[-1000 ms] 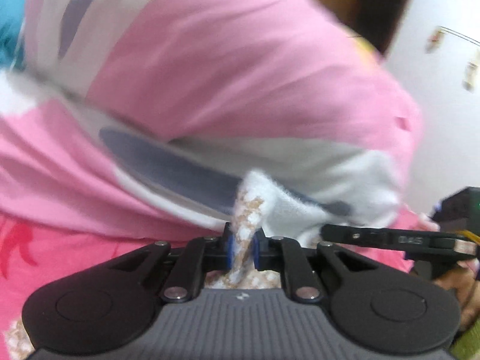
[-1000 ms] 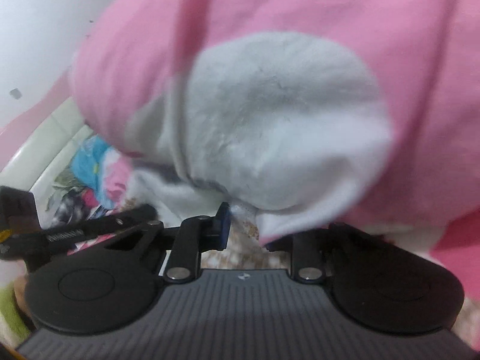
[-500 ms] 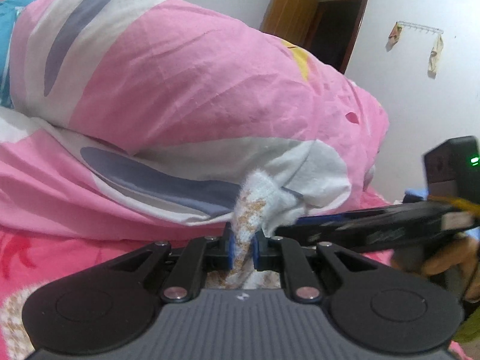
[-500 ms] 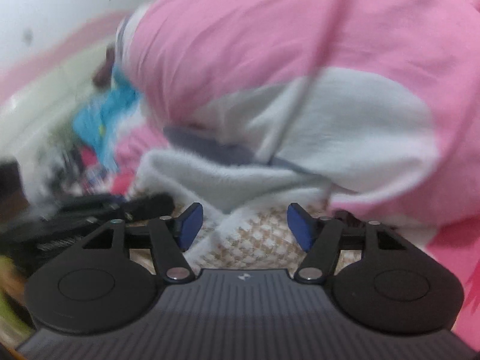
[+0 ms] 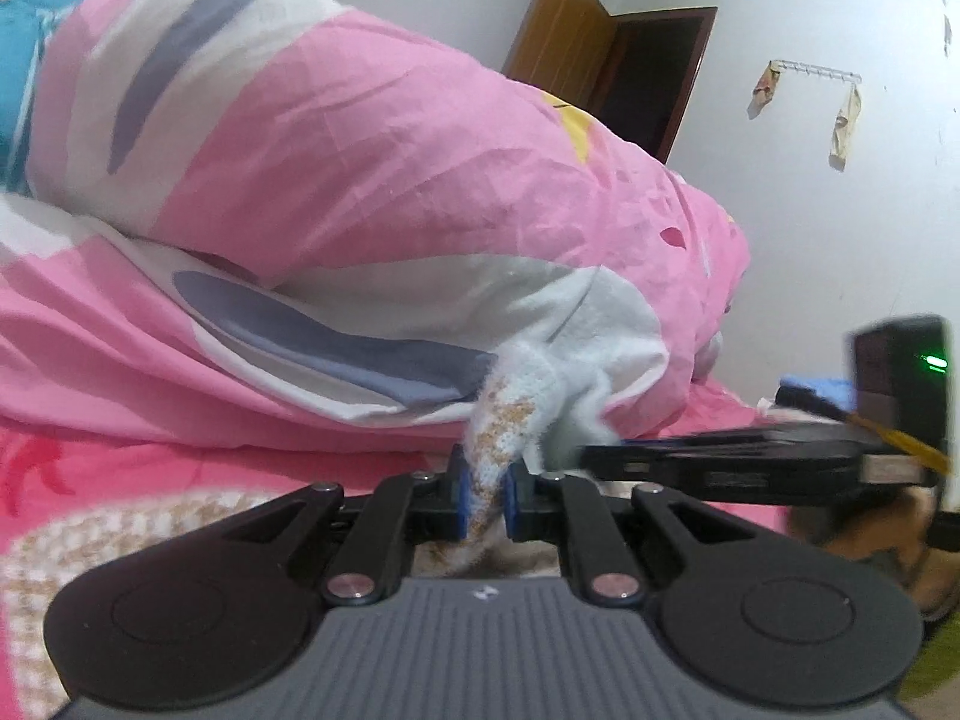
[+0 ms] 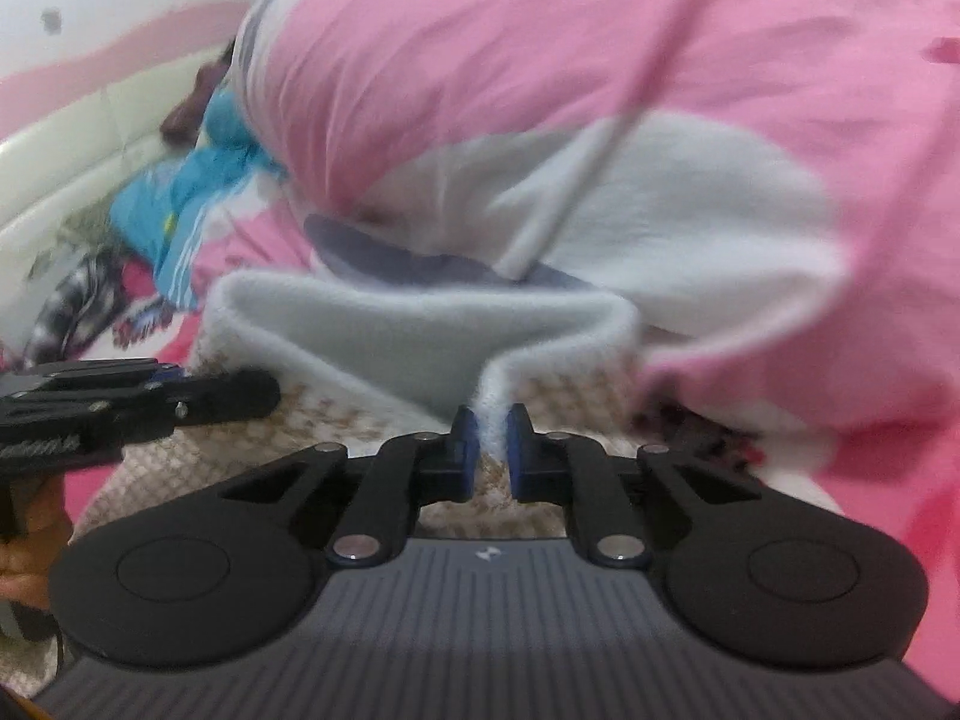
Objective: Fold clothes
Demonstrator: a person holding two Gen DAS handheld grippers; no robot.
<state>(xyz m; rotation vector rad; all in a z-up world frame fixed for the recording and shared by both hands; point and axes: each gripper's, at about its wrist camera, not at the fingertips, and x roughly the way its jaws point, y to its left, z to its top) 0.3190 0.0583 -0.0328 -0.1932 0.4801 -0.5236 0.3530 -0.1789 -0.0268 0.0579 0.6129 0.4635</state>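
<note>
- left gripper [image 5: 485, 495]: jaws pressed together on a bunched fold of the garment [image 5: 501, 420], which rises between the blue pads [image 5: 459, 501] and is pinched there.
- right gripper [image 6: 492, 450]: jaws have just been closing and now pinch a thin raised ridge of the same garment [image 6: 420, 330] between the blue pads [image 6: 467, 450].
- garment: fuzzy fabric, pale blue on one face, white with a tan check on the other; it lies on the bed directly in front of both grippers, with its far edge against the quilt.
- in the left view, the right gripper [image 5: 591, 455] enters from the right edge, lying level, its tip just beside the pinched fold; a hand [image 5: 912, 546] holds it, and a green light shows on its body.
- in the right view, the left gripper [image 6: 264, 390] enters from the left edge, its tip over the checked face of the garment; part of a hand [image 6: 27, 546] shows below it.
- bed sheet [image 5: 120, 450]: pink, beneath the garment.
- quilt [image 5: 390, 180]: large pink heap with white and grey-blue patches, directly behind the garment and touching it.
- blue clothes [image 6: 180, 210]: lie farther back on the bed, left of the quilt, near a cream headboard [image 6: 66, 180].
- door [image 5: 630, 72]: brown, open, in the far white wall behind the quilt.
- hook rail [image 5: 816, 72]: on the wall right of the door, with two small items hanging from it.
</note>
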